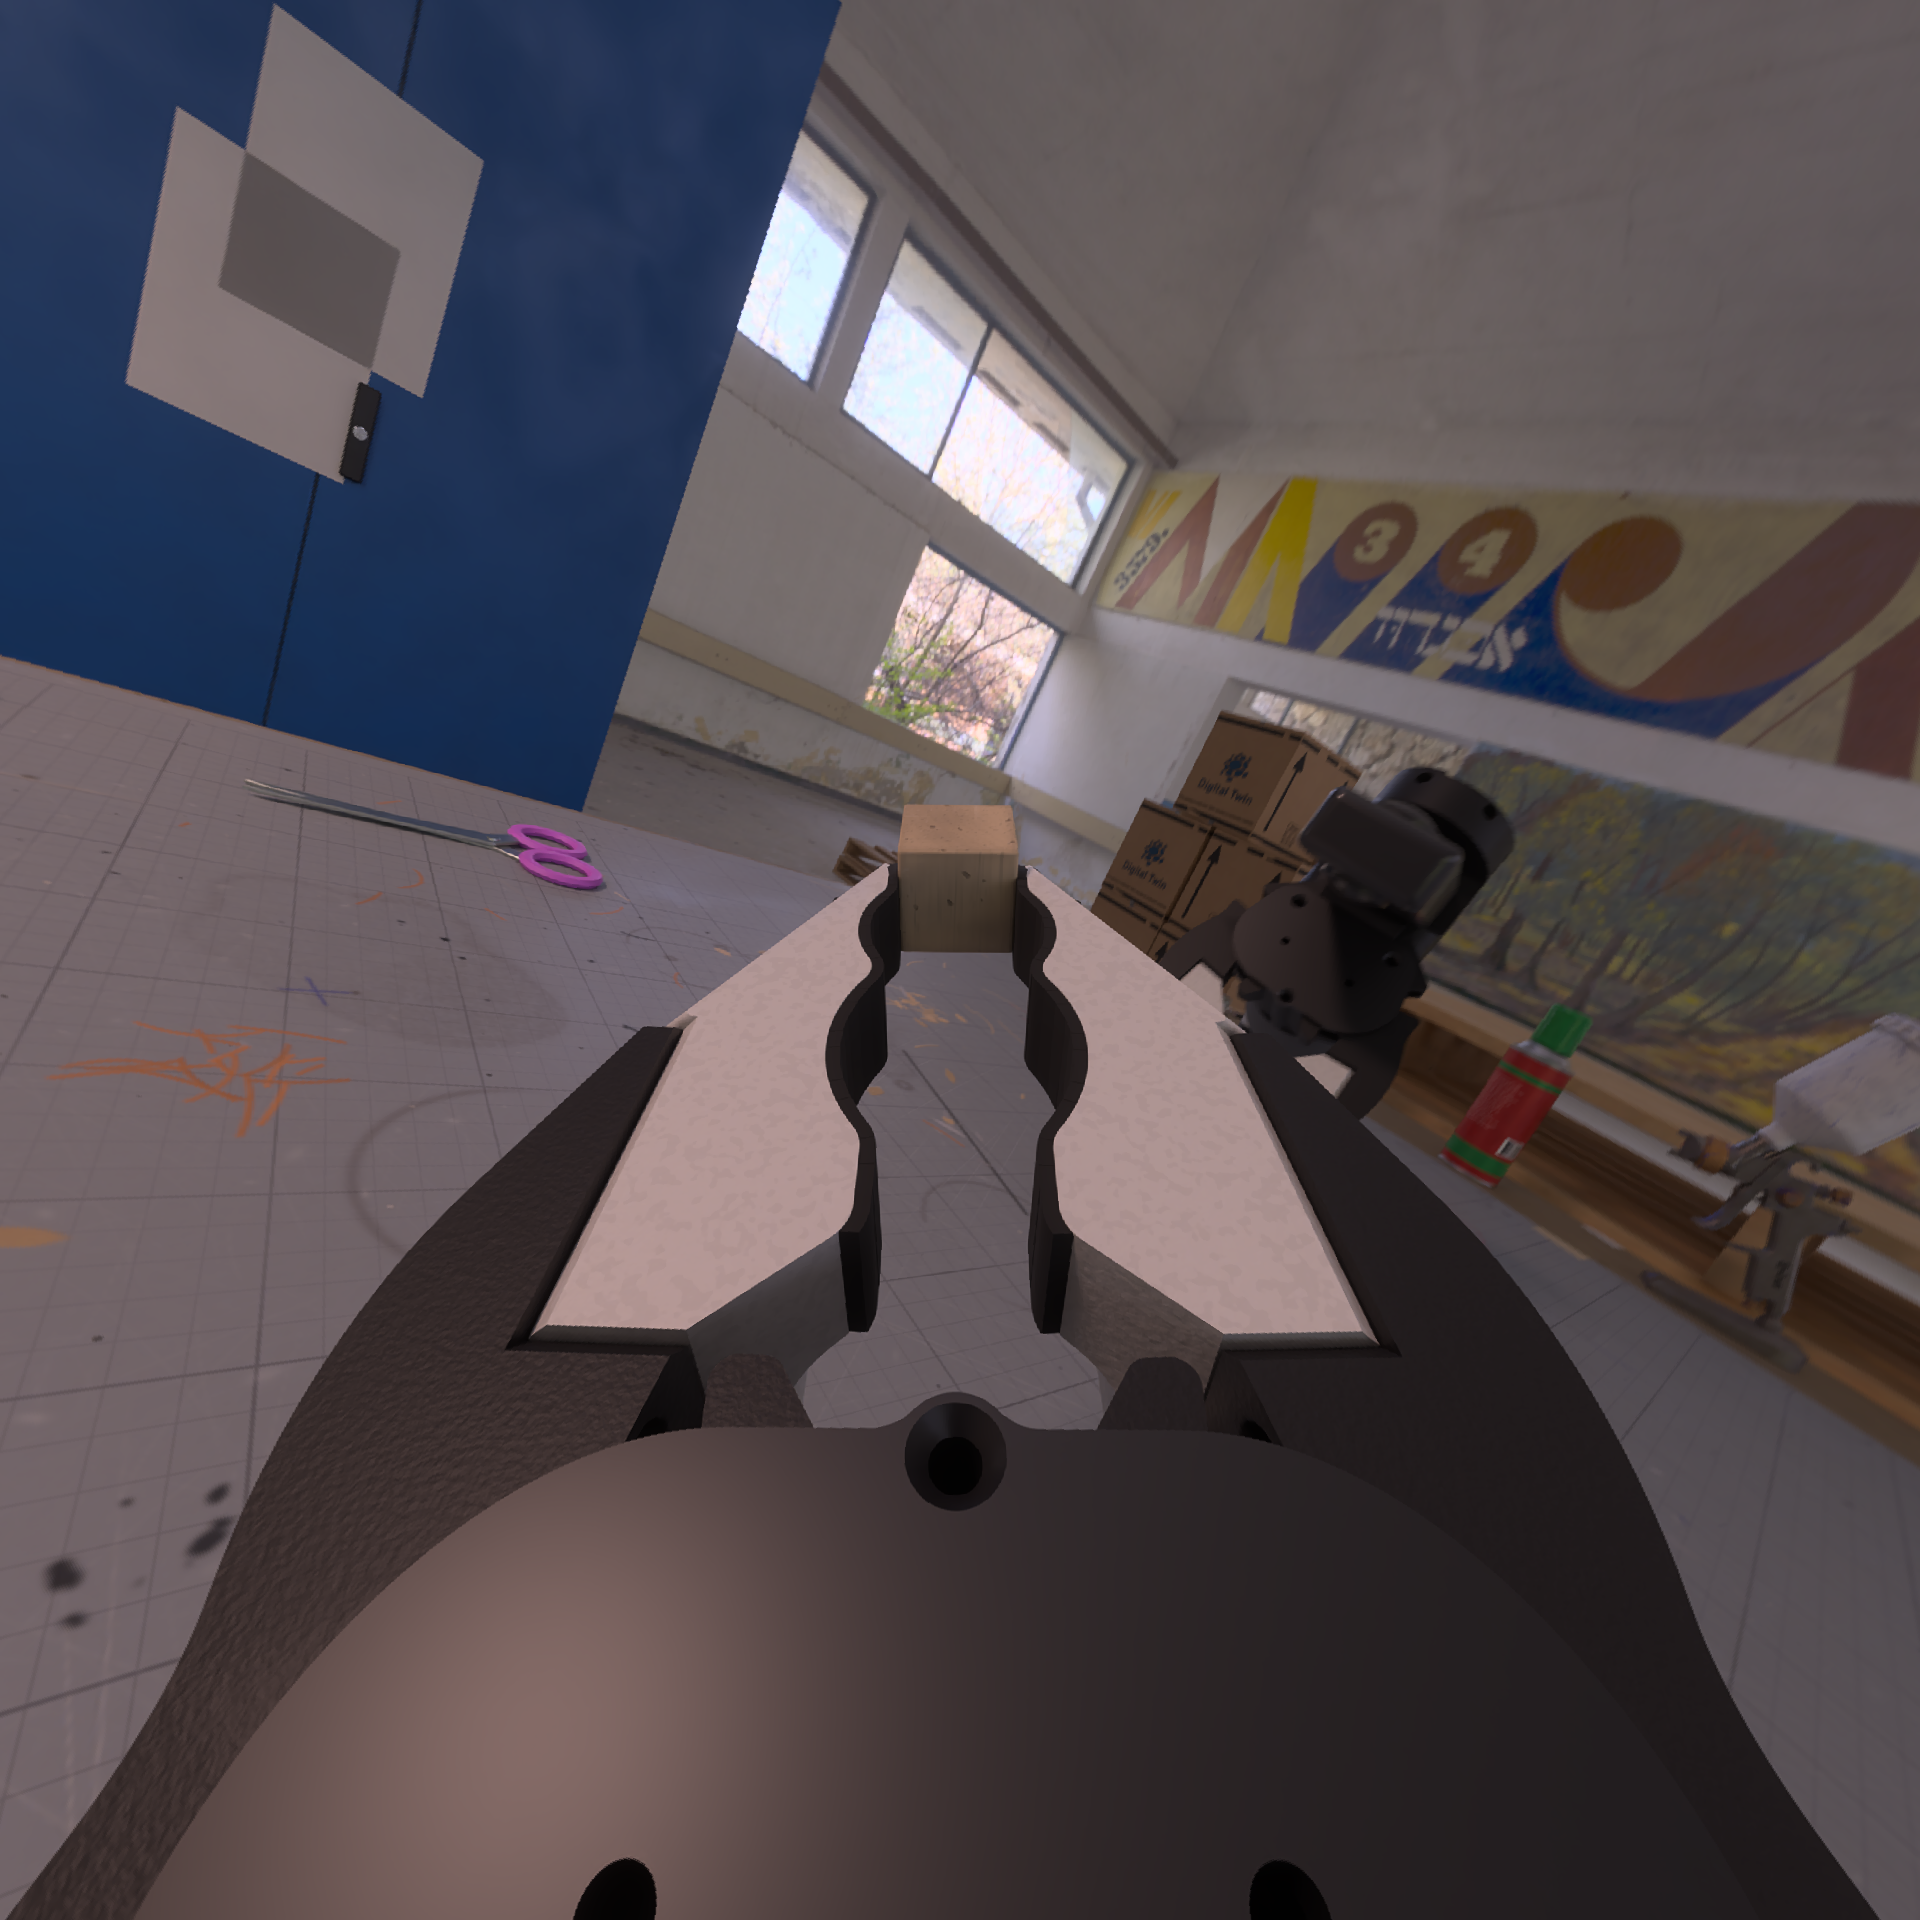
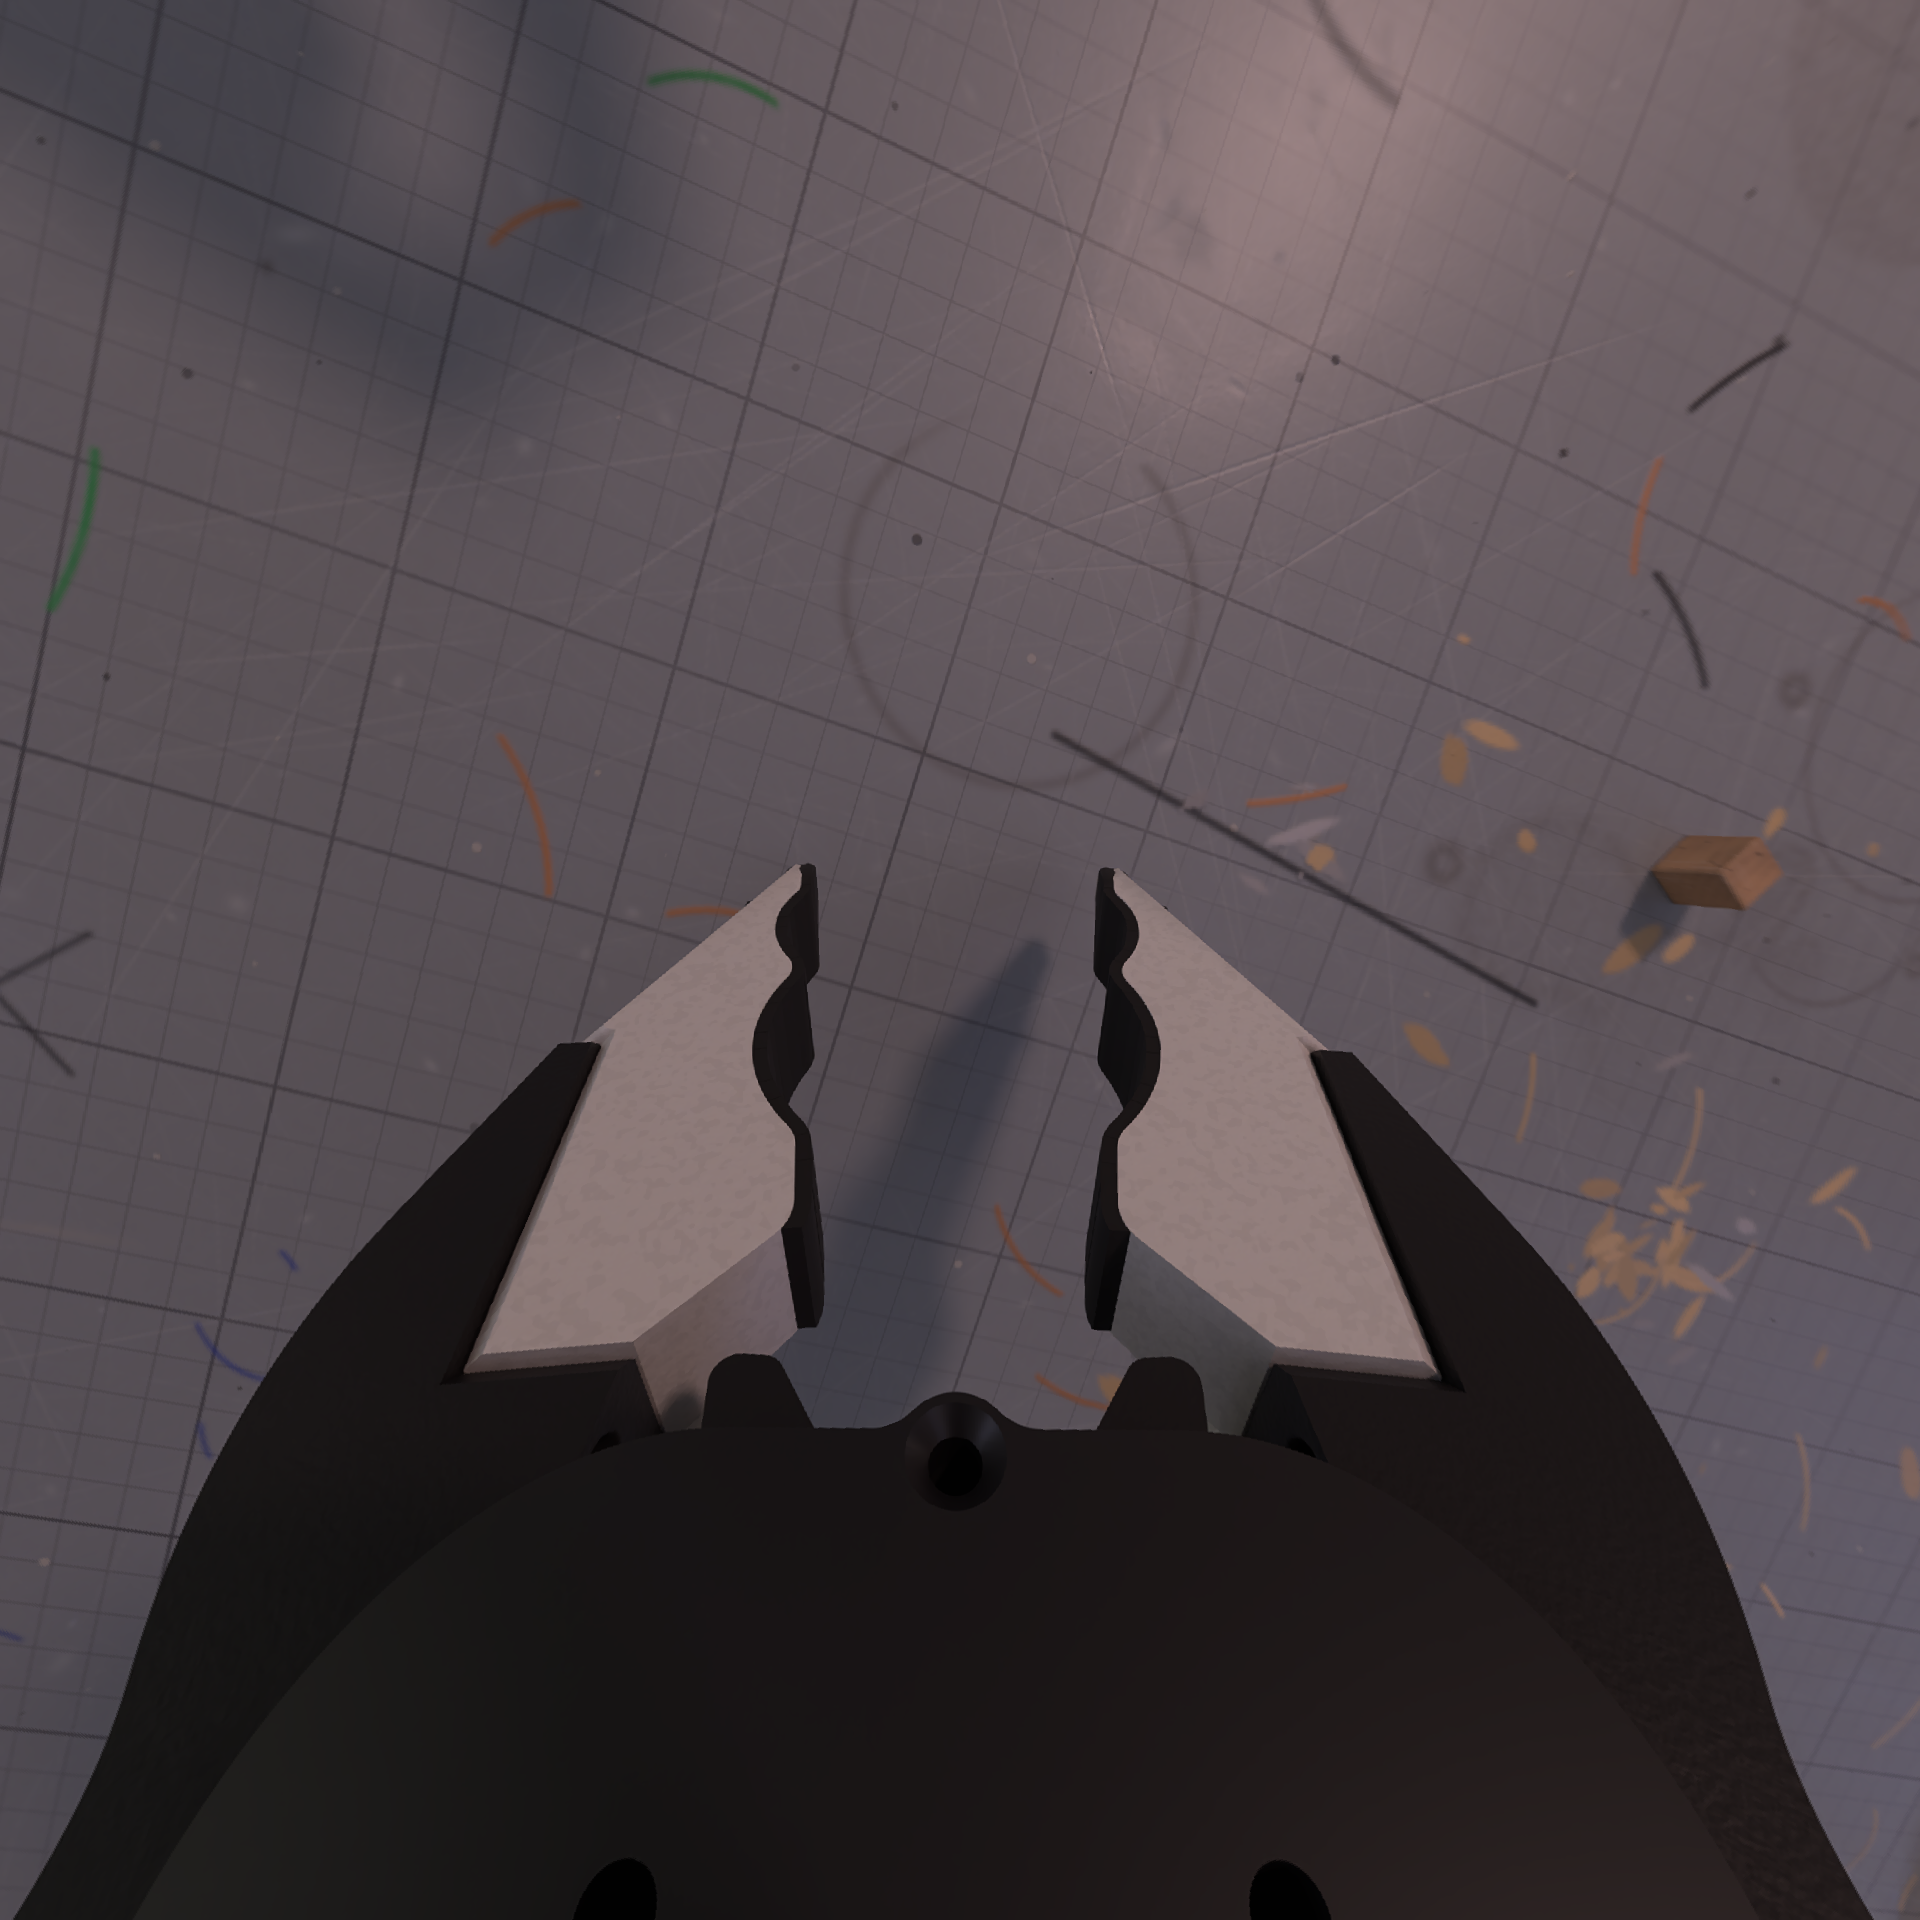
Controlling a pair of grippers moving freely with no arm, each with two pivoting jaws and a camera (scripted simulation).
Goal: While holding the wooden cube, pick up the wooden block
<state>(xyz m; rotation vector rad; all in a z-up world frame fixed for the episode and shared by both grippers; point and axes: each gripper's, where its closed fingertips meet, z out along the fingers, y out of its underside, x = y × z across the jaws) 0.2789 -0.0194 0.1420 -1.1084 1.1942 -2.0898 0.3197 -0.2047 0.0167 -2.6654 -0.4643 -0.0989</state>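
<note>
My left gripper (image 1: 956,883) is shut on a pale wooden cube (image 1: 956,878), held at its fingertips above the grey cutting mat (image 1: 260,1195). My right gripper (image 2: 956,883) is open and empty, pointing down at the mat from well above it. A small brown wooden block (image 2: 1714,871) lies on the mat to the right of the right gripper, apart from its fingers. The right gripper (image 1: 1351,935) also shows in the left wrist view, dark and to the right of the cube.
Pink-handled scissors (image 1: 488,840) lie on the mat at the left. A red and green spray can (image 1: 1512,1101) and a spray gun (image 1: 1787,1174) stand at the right. Cardboard boxes (image 1: 1226,821) and a blue panel (image 1: 416,364) stand behind.
</note>
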